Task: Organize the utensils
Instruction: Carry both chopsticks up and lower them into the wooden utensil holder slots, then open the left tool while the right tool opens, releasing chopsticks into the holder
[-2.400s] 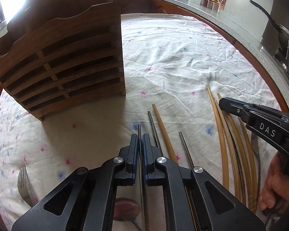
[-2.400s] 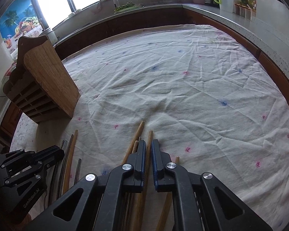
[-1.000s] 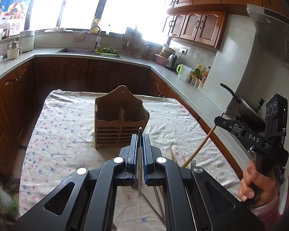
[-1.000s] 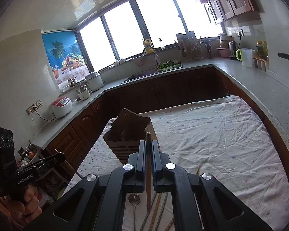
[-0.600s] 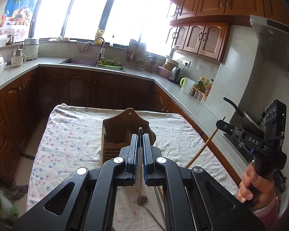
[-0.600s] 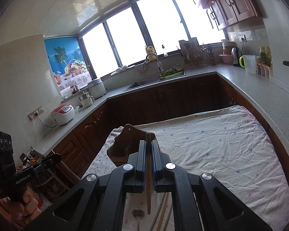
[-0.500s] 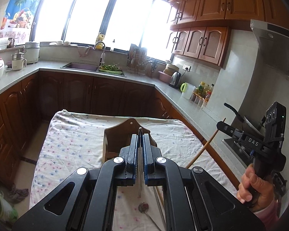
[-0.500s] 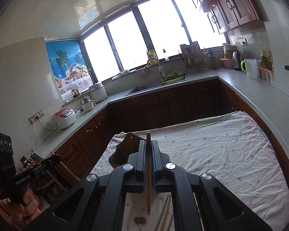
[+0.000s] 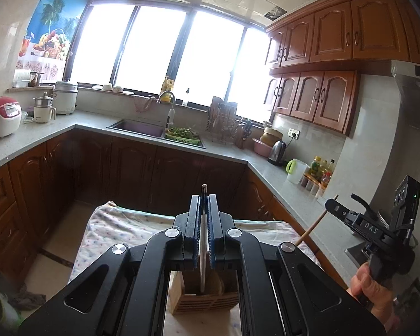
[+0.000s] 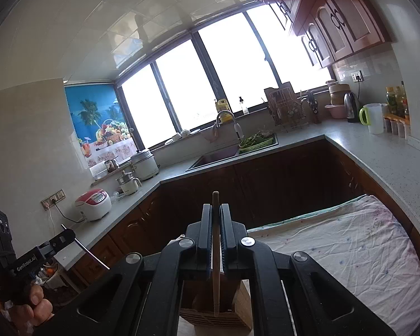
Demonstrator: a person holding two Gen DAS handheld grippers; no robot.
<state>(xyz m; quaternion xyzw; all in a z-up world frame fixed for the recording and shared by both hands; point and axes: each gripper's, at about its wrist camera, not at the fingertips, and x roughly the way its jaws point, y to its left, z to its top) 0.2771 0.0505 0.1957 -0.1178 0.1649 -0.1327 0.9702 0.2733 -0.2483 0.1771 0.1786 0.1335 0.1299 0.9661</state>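
Note:
My left gripper point(image 9: 203, 200) is shut on a thin metal chopstick point(image 9: 202, 252) that hangs upright, its lower end over the wooden utensil holder point(image 9: 182, 294) on the cloth-covered table point(image 9: 120, 229). In the right wrist view, my right gripper point(image 10: 215, 208) is shut on a wooden chopstick point(image 10: 216, 280), also upright, its tip just above the holder point(image 10: 240, 302). Each gripper shows in the other's view: the right gripper point(image 9: 331, 204) with its wooden chopstick point(image 9: 312, 228), and the left gripper point(image 10: 68, 235) with the metal chopstick point(image 10: 93, 254). The utensils lying on the table are hidden.
A grey counter point(image 9: 42, 134) runs around the table on dark wood cabinets, with a sink point(image 9: 137, 127), a kettle point(image 9: 277, 154) and a rice cooker point(image 9: 1, 116). A person's hand point(image 9: 369, 288) holds the right gripper. The table's floral cloth point(image 10: 336, 246) stretches away to the right.
Both grippers have risen with their chopsticks and tipped upward. The holder has slid from mid-view to the bottom of both views, under the chopsticks' lower ends.

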